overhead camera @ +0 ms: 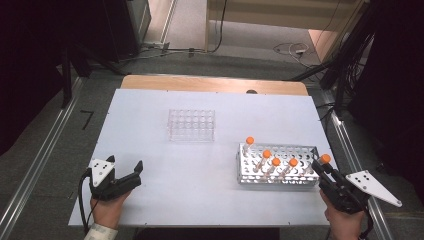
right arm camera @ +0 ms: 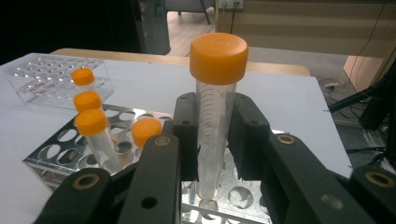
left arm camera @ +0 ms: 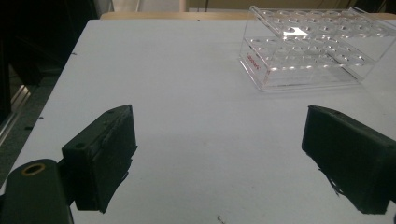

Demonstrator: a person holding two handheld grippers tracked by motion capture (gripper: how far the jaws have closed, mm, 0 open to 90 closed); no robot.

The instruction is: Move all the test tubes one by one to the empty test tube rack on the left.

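My right gripper (overhead camera: 324,169) (right arm camera: 214,135) is shut on a clear tube with an orange cap (right arm camera: 215,98) (overhead camera: 325,159), held upright just above the right end of the metal rack (overhead camera: 278,172) (right arm camera: 65,151). Several more orange-capped tubes (overhead camera: 266,159) (right arm camera: 91,133) stand in that rack. A clear plastic rack (overhead camera: 191,124) (left arm camera: 313,44) with no tubes in it sits farther back at the table's middle. My left gripper (overhead camera: 124,170) (left arm camera: 219,154) rests low at the near left of the white table (overhead camera: 150,150), jaws wide open with nothing between them.
The white board lies on a wooden tabletop whose far edge (overhead camera: 215,83) shows. Metal rails run along both sides (overhead camera: 35,165), and cables lie on the floor beyond and to the right (overhead camera: 295,49).
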